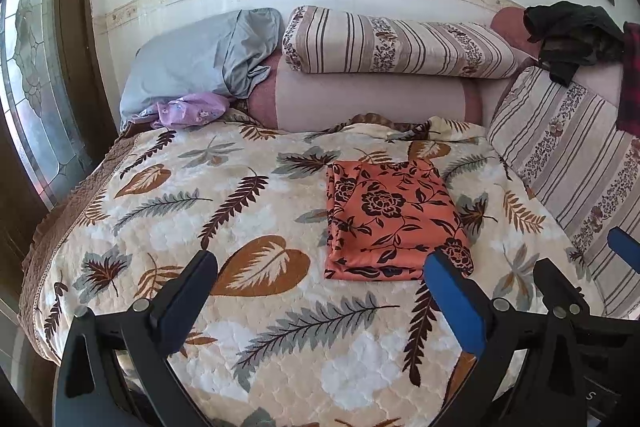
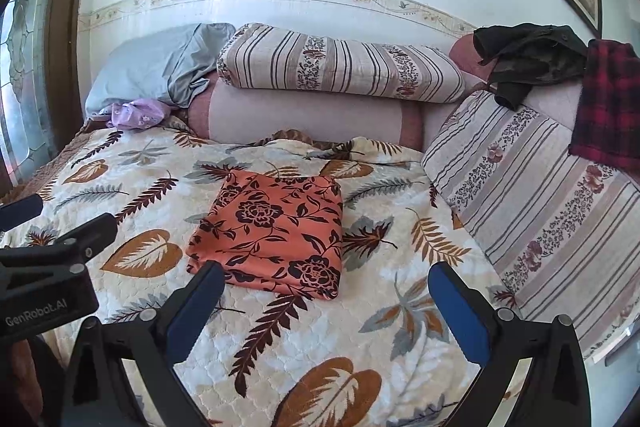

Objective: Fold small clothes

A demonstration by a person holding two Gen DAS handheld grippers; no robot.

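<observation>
Far left: stained-glass door [image 1: 28, 75], then a grey pillow [image 1: 200, 63] with a crumpled lilac garment [image 1: 188, 111] at its foot, well apart from both tools. Left gripper [image 1: 320, 291] spread wide, holding nothing, hovering over the quilt [image 1: 160, 211]; quilted, leaf-printed, soft and slightly puckered. Ahead and to the right of it, close by its blue-padded right finger, the orange cloth [image 1: 390, 219]: thin, smooth, black floral print, already folded to a flat layered rectangle, long axis running away from the tool toward the bolsters, stacked edges showing along the left and near sides. Right gripper [image 2: 324, 295] likewise spread and empty; from there the orange cloth [image 2: 272, 231] sits just ahead and slightly left, near corner beside its left finger. Probably about equal reach for both, the cloth lying between them. Judging by its neat shape, folding of this piece looks done or one fold short. Behind: striped bolsters [image 1: 396, 43], firm and cylindrical. Far right: dark clothes [image 2: 532, 63] and a red plaid piece [image 2: 608, 107] draped over the sofa arm, limp and unfolded, nearer the right tool.
</observation>
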